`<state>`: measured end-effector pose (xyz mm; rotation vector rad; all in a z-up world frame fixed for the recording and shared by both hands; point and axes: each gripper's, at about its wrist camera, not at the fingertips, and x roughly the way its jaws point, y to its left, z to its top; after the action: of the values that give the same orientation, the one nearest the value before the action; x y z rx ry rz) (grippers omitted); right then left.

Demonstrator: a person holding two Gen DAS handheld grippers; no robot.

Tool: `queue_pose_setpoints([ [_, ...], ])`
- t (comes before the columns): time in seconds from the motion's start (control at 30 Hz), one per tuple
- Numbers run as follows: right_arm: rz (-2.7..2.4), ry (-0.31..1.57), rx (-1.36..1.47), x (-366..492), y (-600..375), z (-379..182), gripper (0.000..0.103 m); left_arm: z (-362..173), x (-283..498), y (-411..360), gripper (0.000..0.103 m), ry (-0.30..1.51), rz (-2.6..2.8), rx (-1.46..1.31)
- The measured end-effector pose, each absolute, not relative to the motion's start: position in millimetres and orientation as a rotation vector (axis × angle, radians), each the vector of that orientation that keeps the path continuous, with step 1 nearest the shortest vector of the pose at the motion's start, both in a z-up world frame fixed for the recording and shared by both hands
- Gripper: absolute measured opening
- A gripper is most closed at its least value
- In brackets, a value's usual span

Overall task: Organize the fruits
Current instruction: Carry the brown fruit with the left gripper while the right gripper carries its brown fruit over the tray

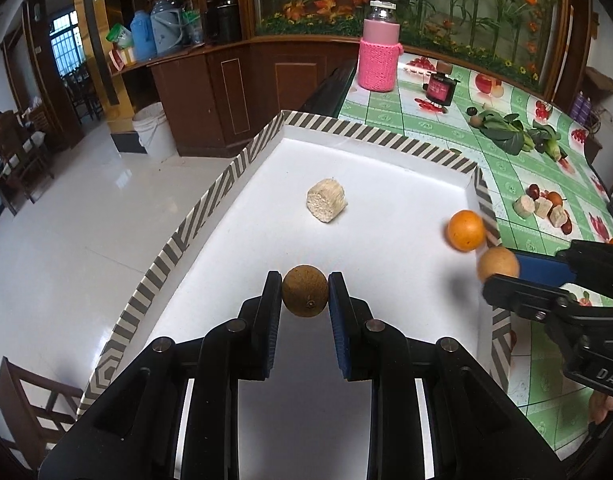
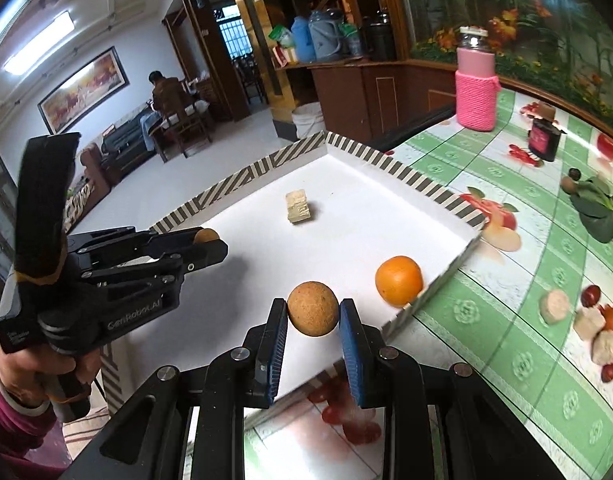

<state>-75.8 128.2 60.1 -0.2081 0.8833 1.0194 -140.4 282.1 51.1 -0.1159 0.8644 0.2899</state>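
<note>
A white tray (image 1: pixel 386 168) with a striped rim lies on the table. My left gripper (image 1: pixel 305 294) is shut on a brown round fruit (image 1: pixel 305 296) just above the tray floor; it shows in the right wrist view (image 2: pixel 204 240) too. My right gripper (image 2: pixel 313 314) is shut on a tan round fruit (image 2: pixel 313 314) over the tray's near edge; that fruit also shows in the left wrist view (image 1: pixel 497 264). An orange (image 1: pixel 465 230) (image 2: pixel 399 280) rests in the tray by its right wall. A pale cut chunk (image 1: pixel 327 200) (image 2: pixel 299 205) lies mid-tray.
On the green fruit-print tablecloth (image 1: pixel 426 120) stand a pink-sleeved bottle (image 1: pixel 377 50), a dark small jar (image 1: pixel 440 86), leafy greens (image 1: pixel 506 132), and a pile of pale chunks and red fruits (image 1: pixel 546 206) right of the tray. The table's left edge drops to the floor.
</note>
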Motion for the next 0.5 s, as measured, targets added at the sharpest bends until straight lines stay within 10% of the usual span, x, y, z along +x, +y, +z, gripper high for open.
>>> queue_pose_setpoints([
  [0.5, 1.046, 0.914, -0.307, -73.3, 159.4, 45.0, 0.026, 49.4, -134.3, 285.5, 0.023, 0.88, 0.297, -0.108],
])
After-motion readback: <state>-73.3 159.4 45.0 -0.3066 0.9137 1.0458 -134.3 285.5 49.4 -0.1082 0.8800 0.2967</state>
